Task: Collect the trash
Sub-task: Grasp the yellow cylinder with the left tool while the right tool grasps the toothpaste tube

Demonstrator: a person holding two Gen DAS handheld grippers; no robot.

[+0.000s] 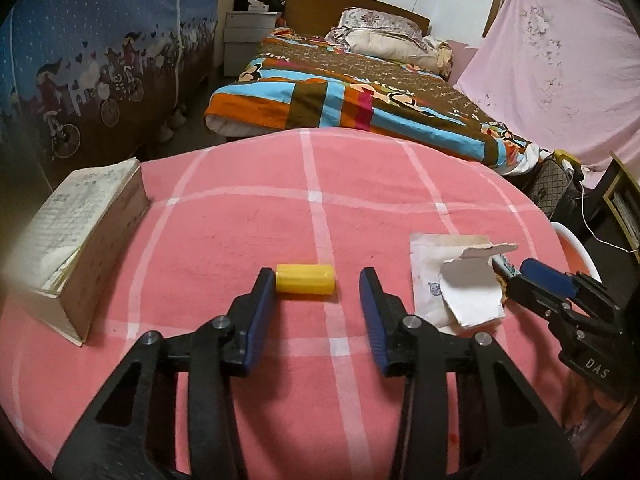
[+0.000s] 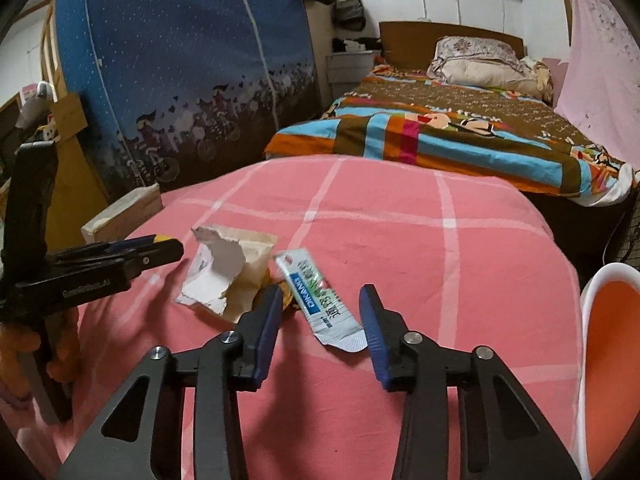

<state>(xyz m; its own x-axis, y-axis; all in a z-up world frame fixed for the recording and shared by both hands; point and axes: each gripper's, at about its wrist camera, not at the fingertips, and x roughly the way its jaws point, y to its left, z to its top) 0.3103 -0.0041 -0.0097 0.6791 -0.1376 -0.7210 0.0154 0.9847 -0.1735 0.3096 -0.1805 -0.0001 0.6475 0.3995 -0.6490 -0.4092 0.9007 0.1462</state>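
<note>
A short yellow cylinder (image 1: 306,284) lies on its side on the pink checked cloth (image 1: 320,184). My left gripper (image 1: 316,276) straddles it, open: the left pad touches one end and a gap shows at the right pad. A white, green and blue wrapper (image 2: 304,276) lies flat between the fingers of my right gripper (image 2: 320,292), which is open, with its right pad close to the torn end. Torn white card (image 2: 224,276) sits on a beige packet (image 2: 252,260) just left of it. The right gripper (image 1: 516,280) shows at the right edge of the left wrist view.
A thick worn book (image 1: 80,240) lies on the cloth's left side. An orange and white chair (image 2: 612,340) stands at the right edge of the table. Beyond are a bed (image 1: 360,92) with a patterned quilt and a blue fabric wardrobe (image 2: 180,60).
</note>
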